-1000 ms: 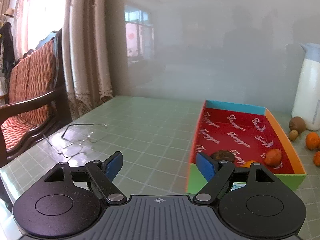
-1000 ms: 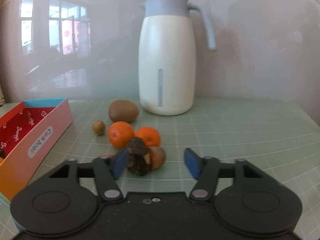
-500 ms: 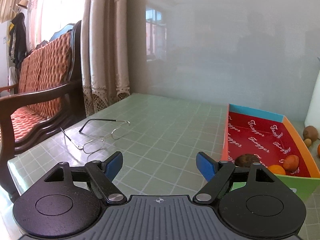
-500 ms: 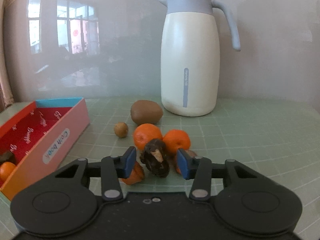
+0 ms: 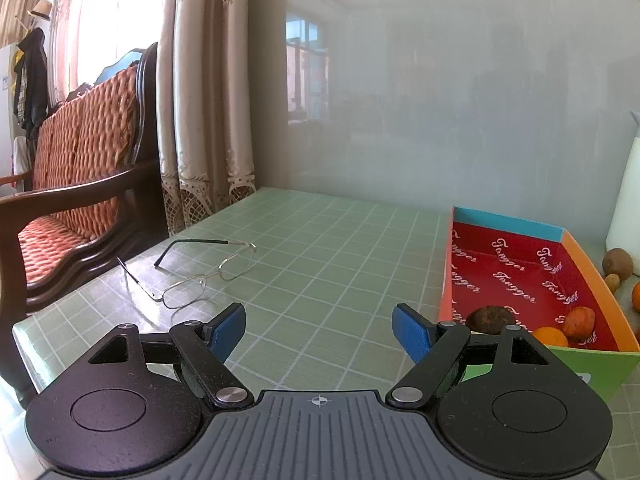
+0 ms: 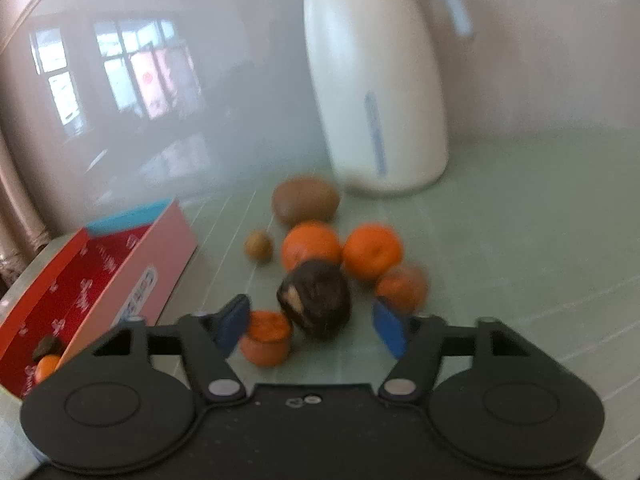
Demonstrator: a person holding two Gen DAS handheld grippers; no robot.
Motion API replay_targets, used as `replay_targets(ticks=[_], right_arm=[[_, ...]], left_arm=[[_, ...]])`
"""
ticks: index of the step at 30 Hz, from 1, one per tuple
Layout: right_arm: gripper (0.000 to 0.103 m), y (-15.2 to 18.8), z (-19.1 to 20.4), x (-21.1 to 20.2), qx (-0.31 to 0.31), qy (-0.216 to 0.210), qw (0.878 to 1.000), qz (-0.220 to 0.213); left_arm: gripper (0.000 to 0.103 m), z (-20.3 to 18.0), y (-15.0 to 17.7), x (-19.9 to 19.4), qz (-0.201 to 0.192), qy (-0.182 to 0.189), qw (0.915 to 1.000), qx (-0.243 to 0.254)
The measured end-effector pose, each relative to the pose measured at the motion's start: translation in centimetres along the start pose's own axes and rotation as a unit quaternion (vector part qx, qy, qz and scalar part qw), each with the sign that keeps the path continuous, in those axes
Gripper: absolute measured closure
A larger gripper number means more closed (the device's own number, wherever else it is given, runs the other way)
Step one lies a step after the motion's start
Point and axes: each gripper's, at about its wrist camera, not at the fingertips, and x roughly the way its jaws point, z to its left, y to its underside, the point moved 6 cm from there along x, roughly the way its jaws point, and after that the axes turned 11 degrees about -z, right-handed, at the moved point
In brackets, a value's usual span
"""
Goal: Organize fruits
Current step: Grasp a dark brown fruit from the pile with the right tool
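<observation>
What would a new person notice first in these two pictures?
Probably the cluster of fruit in the right wrist view: a dark wrinkled fruit between the pads of the right gripper, which have just been opening, with oranges behind it and a cream jug at the back. In the left wrist view, the red-lined box at right and spectacles lying on the green table stand out.

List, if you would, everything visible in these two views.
box: one, red inside, on the table
fruit in box: three, one dark, two orange
kiwi: one, brown, before the jug
small brown fruit: one, beside kiwi
orange fruits: four, loose near kiwi
dark fruit: one, blackish, inside the right gripper
jug: one, cream, table's back
glasses: one pair, metal, table's left
chair: one, wooden, beside table
left gripper: open, empty
right gripper: jaws just opened, fruit between
</observation>
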Motion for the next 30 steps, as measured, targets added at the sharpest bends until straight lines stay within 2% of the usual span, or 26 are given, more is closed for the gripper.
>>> replay_targets(ticks=[10, 16, 24, 30], right_arm=[[0.03, 0.1, -0.3, 0.5, 0.028, 0.009, 1.0, -0.008], [0.059, -0.1, 0.6, 1.5, 0.0, 0.018, 1.0, -0.003], [0.06, -0.5, 1.8, 0.9, -0.022, 0.02, 1.0, -0.008], [0.06, -1.4, 3.1, -0.5, -0.02, 0.001, 0.999, -0.025]], left_arm=[[0.023, 0.2, 0.1, -0.1, 0.001, -0.002, 1.0, 0.002], [0.023, 0.3, 0.1, -0.2, 0.0, -0.004, 1.0, 0.008], [0.023, 1.8, 0.3, 0.1, 0.006, -0.02, 0.9998, 0.001], [0.023, 3.5, 0.7, 0.3, 0.014, -0.035, 0.9991, -0.017]])
